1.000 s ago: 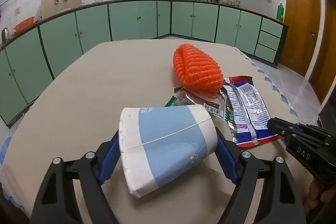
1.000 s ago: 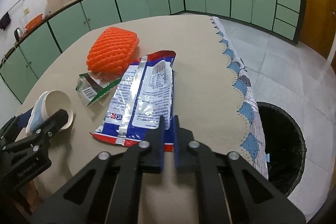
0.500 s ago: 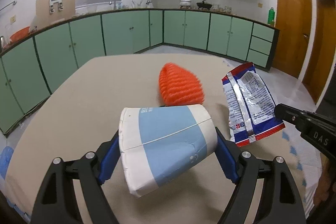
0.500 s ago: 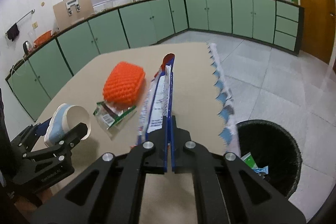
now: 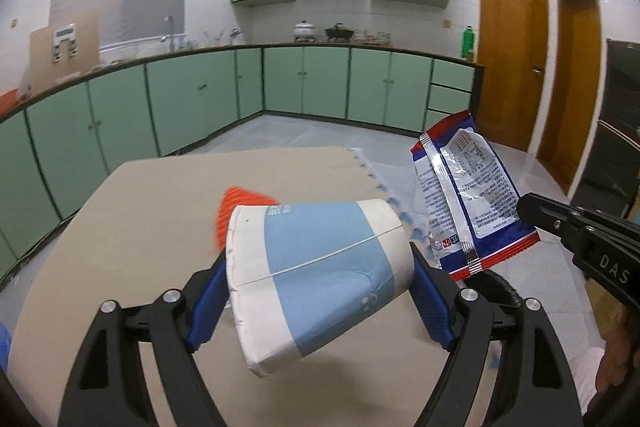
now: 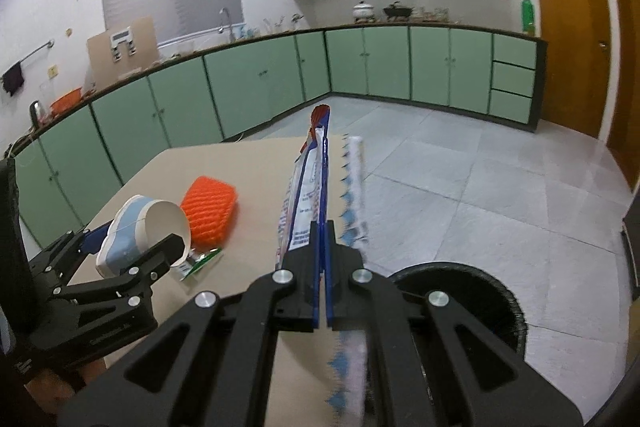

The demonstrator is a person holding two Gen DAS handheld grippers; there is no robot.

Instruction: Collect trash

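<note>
My left gripper point(image 5: 320, 287) is shut on a blue and white paper cup point(image 5: 304, 251), held on its side above the beige table point(image 5: 160, 211). My right gripper point(image 6: 324, 227) is shut on the bottom edge of a blue, red and silver snack wrapper point(image 6: 308, 179), which stands edge-on in the air. The left wrist view shows that wrapper point(image 5: 464, 195) at the right, in the right gripper point(image 5: 532, 211). An orange foam net point(image 6: 210, 211) and a small green-edged wrapper point(image 6: 200, 261) lie on the table. The cup point(image 6: 160, 223) hangs just left of them.
A black round bin point(image 6: 472, 291) stands on the tiled floor beside the table's scalloped right edge point(image 6: 352, 195), below my right gripper. Green kitchen cabinets line the far walls. Wooden doors are at the far right.
Both grippers have risen. The snack wrapper left the table and now hangs in the right gripper. The cup rose with the left gripper, and the table dropped lower in both views.
</note>
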